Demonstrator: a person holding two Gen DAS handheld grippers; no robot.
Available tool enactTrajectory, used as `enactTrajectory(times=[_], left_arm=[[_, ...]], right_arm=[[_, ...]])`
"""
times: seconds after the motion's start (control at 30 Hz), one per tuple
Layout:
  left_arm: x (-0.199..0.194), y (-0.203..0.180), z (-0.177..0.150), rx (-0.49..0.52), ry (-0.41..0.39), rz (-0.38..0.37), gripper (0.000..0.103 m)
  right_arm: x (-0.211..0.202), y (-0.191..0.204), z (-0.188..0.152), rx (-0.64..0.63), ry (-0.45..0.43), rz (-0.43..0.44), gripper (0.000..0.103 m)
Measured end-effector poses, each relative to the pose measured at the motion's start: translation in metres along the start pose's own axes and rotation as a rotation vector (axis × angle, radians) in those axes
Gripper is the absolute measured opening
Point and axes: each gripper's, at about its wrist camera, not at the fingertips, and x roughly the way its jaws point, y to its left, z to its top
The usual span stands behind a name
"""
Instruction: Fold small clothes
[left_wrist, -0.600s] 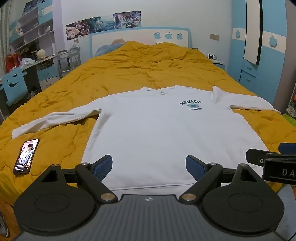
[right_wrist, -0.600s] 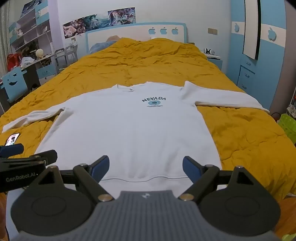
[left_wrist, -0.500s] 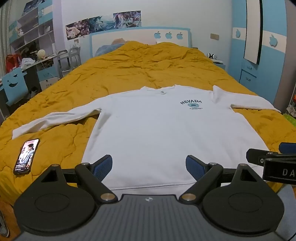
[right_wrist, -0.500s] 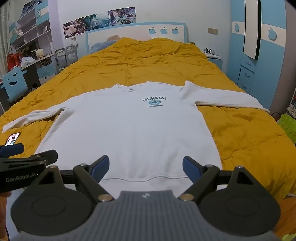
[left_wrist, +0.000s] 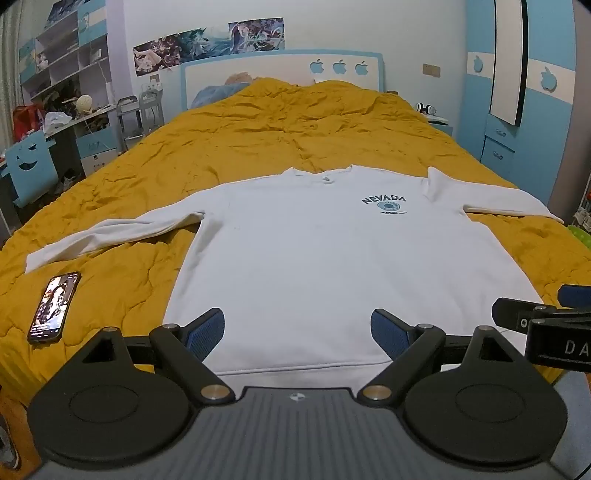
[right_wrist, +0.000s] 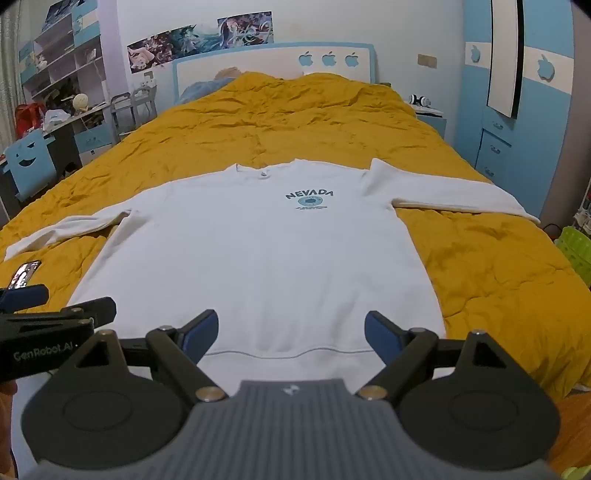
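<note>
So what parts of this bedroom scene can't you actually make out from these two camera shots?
- Bottom hem of the white sweatshirt: left wrist view, hidden behind the left gripper; the right gripper hides it too.
- Small print under NEVADA: both views, too small.
- Phone screen: left view, too small; right view, cut off by the other gripper.
- Green basket: right view, cut by the edge.

Left gripper (left_wrist: 297, 329): black linkage arms, blue ribbed pads, silver pivot screws, grey ridged body. Right gripper (right_wrist: 290, 333): same build.

yellow bed (left_wrist: 258, 125), white sweatshirt (left_wrist: 325, 258), phone (left_wrist: 54, 306)
</note>
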Motion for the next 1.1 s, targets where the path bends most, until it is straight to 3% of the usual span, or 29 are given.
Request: enactTrajectory(times=[1.1], left_arm=[[-0.0004, 0.0030, -0.0037, 0.001, 0.003, 0.005, 0.103]], right_arm=[[0.0046, -0.0010, -0.0018, 0.013, 0.018, 0.003, 0.082]])
